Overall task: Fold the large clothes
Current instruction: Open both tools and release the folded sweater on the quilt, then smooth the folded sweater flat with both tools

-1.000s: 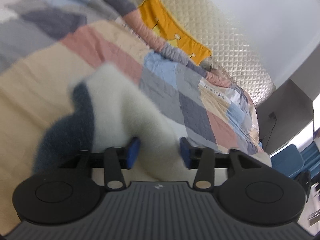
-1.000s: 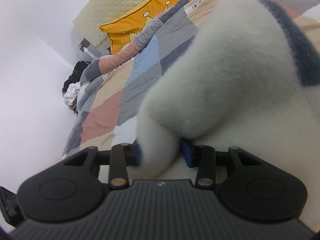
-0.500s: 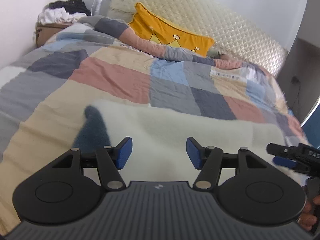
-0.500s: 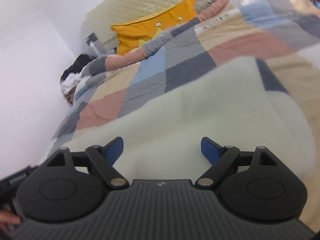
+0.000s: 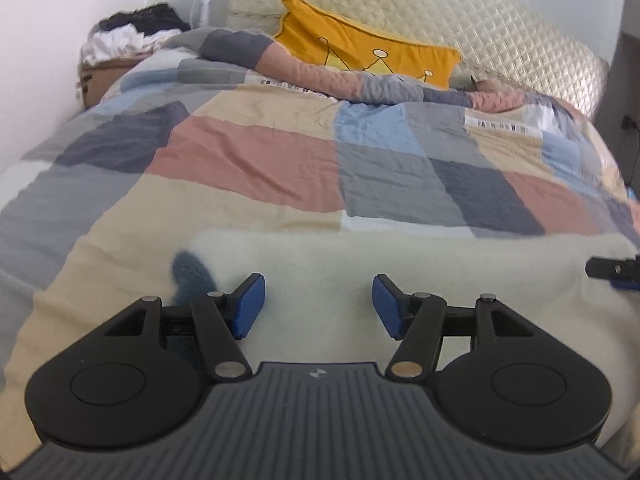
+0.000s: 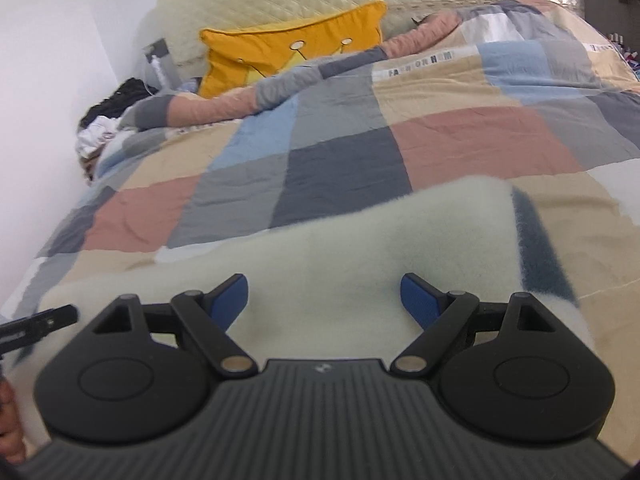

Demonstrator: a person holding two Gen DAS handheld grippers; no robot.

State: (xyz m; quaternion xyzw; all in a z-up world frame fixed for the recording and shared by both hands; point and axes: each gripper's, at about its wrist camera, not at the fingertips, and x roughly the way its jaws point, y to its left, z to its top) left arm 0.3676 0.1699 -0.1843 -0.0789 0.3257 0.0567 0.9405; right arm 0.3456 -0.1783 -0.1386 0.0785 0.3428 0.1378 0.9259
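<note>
Bed with patchwork quilt: cream fleece garment lies flat at 6 o'clock, thick, soft and light, likely best pinched at a navy-trimmed edge; left tongs and right tongs hover agape, holding nothing.

White walls meet at the bed's far left corner; a cream quilted headboard backs a yellow cushion in soft daylight.
</note>
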